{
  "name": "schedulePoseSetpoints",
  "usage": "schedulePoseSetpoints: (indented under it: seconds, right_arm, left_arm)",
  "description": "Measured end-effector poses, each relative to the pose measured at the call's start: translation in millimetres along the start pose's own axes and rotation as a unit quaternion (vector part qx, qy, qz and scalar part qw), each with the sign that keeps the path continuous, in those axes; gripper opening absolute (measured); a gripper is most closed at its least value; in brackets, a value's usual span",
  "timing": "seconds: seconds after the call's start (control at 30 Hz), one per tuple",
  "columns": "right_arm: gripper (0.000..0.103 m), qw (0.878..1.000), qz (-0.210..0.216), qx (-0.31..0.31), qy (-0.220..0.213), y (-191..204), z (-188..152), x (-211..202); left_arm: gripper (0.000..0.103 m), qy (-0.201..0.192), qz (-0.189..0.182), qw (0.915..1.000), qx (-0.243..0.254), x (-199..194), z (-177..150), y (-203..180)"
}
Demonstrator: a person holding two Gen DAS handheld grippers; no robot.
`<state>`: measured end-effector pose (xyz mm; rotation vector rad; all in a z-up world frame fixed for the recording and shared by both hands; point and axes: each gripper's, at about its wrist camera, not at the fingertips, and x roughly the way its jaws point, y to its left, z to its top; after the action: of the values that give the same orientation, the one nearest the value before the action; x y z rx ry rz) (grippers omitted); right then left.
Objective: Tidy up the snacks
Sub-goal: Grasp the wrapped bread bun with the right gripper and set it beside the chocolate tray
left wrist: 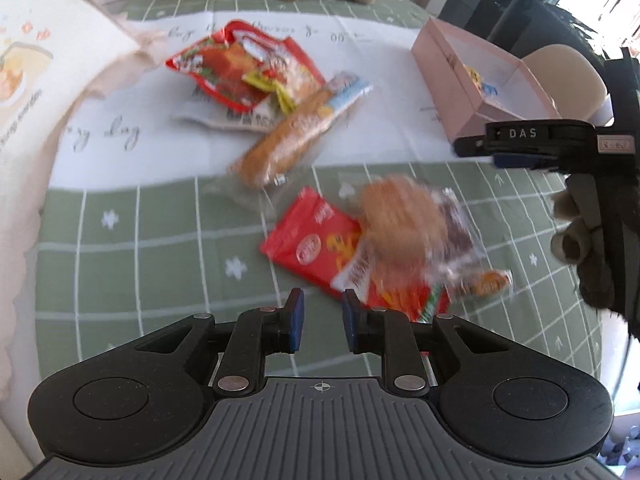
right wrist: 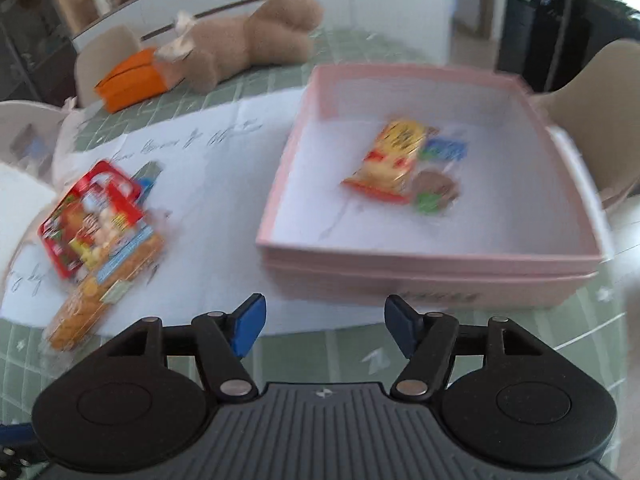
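My left gripper (left wrist: 323,318) is shut with nothing between its blue pads and hovers over the green checked tablecloth (left wrist: 140,248). Just ahead lie a red packet (left wrist: 312,240), a blurred bun in clear wrap (left wrist: 404,224) and a small orange packet (left wrist: 490,284). Further off are a long bread roll (left wrist: 288,140) and a red bag (left wrist: 228,72). My right gripper (right wrist: 324,320) is open and empty, in front of the pink box (right wrist: 420,276). The box holds a yellow-red packet (right wrist: 394,160), a blue one (right wrist: 446,148) and a brown cookie (right wrist: 434,188). The right gripper (left wrist: 480,152) also shows beside the pink box (left wrist: 452,80).
A teddy bear (right wrist: 248,44) and an orange pouch (right wrist: 132,78) lie at the table's far side. A white lettered runner (right wrist: 208,184) crosses the table. A cream printed cloth (left wrist: 40,60) rises at the left. A hand (left wrist: 568,240) holds the right gripper. Chairs (right wrist: 600,80) stand around.
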<state>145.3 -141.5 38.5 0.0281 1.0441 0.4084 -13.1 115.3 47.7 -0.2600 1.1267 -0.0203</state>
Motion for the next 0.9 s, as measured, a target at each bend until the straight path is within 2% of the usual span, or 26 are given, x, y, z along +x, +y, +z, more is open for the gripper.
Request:
schedulePoseSetpoints:
  seconds: [0.1,0.2,0.3,0.37,0.4,0.43,0.53,0.63,0.7,0.83,0.9]
  right_arm:
    - [0.066,0.999,0.042,-0.018,0.022,10.1,-23.7,-3.6]
    - [0.067,0.997,0.052,-0.042,0.025,15.4,-51.5,-12.6]
    - [0.069,0.996,0.01,-0.085,0.009,14.9,-72.2,-22.8]
    - [0.076,0.995,-0.023,-0.099,-0.001,7.8,-79.9,-27.9]
    - [0.076,0.994,-0.037,-0.098,0.0,1.6,-81.7,-30.1]
    - [0.076,0.994,-0.053,-0.095,0.005,-4.8,-83.8,-31.0]
    - [0.076,0.995,-0.061,-0.081,0.001,-23.5,-92.5,-44.3]
    - [0.076,0.997,-0.049,-0.066,-0.006,-33.0,-99.4,-57.2]
    - [0.076,0.997,-0.039,-0.061,-0.011,-33.3,-101.4,-64.7]
    - [0.077,0.998,-0.004,-0.052,-0.026,-13.1,-88.1,-72.3]
    - [0.082,0.998,0.022,-0.043,-0.03,0.9,-75.0,-69.3]
  left_arm:
    - [0.024,0.006,-0.016,0.9998,-0.012,2.3,-3.9,-5.3]
    - [0.024,0.007,-0.031,0.9995,-0.006,4.4,-7.9,-17.0]
    - [0.024,0.013,-0.034,0.9992,0.016,12.7,-10.6,-31.0]
    - [0.024,0.014,-0.024,0.9992,0.029,19.7,-11.2,-37.6]
    - [0.024,0.012,-0.014,0.9991,0.037,23.1,-10.7,-40.0]
    - [0.03,0.009,-0.002,0.999,0.044,25.5,-10.6,-39.9]
    - [0.037,-0.005,0.006,0.999,0.045,26.9,-5.6,-32.3]
    - [0.041,-0.023,0.046,0.9974,0.051,26.9,5.8,-21.3]
    - [0.036,-0.03,0.063,0.9968,0.041,24.6,13.7,-12.7]
    - [0.036,-0.038,0.059,0.9974,0.015,12.1,18.4,-0.1]
    - [0.036,-0.033,0.046,0.9983,0.01,8.8,16.1,0.1]
